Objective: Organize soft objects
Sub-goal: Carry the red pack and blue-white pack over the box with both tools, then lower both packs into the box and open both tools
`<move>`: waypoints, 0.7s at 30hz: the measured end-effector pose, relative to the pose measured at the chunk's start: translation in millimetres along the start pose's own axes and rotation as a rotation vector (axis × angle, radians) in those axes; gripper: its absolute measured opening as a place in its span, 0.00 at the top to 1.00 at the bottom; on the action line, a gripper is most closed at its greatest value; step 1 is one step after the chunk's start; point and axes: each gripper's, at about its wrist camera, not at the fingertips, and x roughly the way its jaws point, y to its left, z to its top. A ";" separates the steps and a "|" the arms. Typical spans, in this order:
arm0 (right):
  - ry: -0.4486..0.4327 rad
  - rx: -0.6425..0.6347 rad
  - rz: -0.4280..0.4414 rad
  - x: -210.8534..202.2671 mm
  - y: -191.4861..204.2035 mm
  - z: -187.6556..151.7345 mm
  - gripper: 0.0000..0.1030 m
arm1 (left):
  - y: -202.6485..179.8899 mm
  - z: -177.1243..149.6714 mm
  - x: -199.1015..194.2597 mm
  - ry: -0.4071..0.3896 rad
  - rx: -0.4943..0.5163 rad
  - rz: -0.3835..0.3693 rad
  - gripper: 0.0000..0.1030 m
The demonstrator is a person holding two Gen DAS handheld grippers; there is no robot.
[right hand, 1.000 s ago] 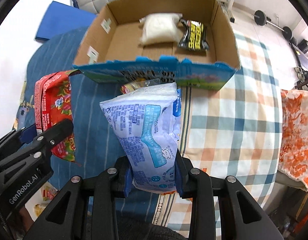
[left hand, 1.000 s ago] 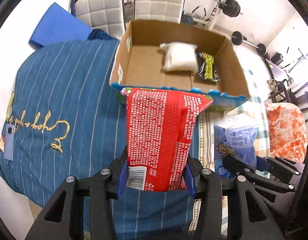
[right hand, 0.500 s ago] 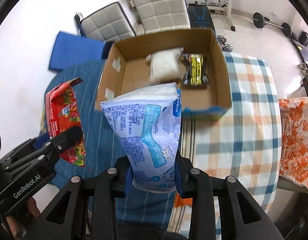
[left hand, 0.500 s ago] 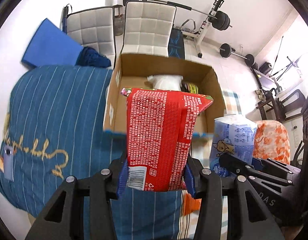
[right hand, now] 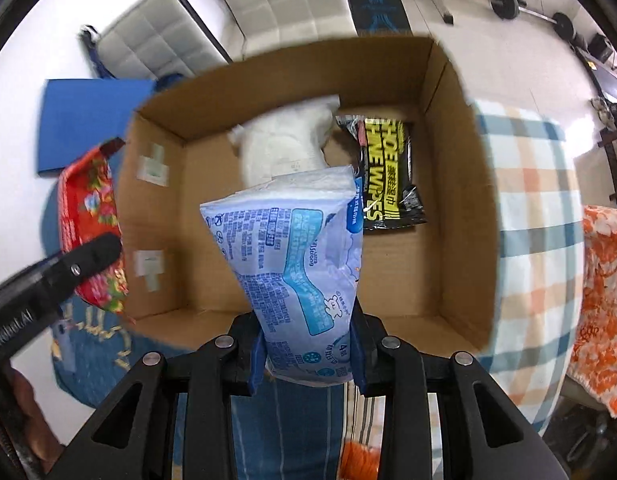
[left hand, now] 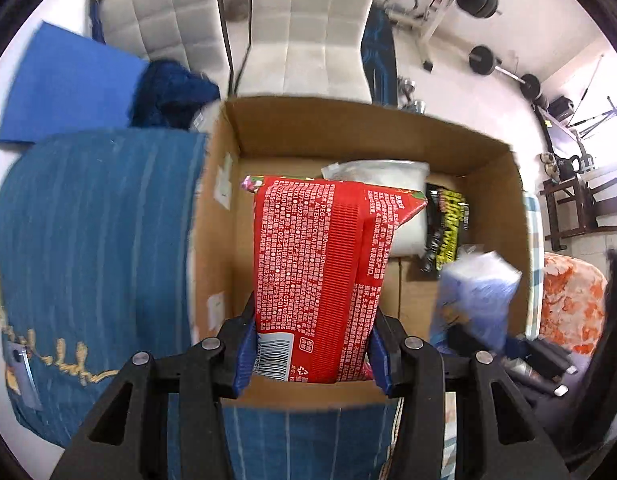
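both tools point down over the open cardboard box (right hand: 460, 200). the left tool (left hand: 310, 356) is clamped on a red pack (left hand: 320, 280), the right tool (right hand: 308, 356) on a blue pack (right hand: 300, 264). ahead of them inside lie a white pack (right hand: 284, 148) and black wipes (right hand: 388, 172). a second ago both tools hung short of the box.

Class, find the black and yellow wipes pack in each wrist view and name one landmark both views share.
Left wrist: black and yellow wipes pack right of centre, on the box floor beside the white pack.
Right wrist: upper centre-right, flat in the far right corner.
Shared landmark: the cardboard box.
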 end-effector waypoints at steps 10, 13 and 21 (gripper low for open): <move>0.163 0.022 -0.029 97.8 7.6 25.5 0.65 | 5.8 38.5 91.6 0.174 -0.013 0.020 0.57; 0.180 0.021 -0.039 110.8 9.2 30.8 0.65 | 8.3 48.7 107.6 0.200 -0.018 0.027 0.57; 0.222 0.012 -0.070 130.8 21.6 44.4 0.62 | 6.0 67.2 132.8 0.218 -0.023 0.059 0.56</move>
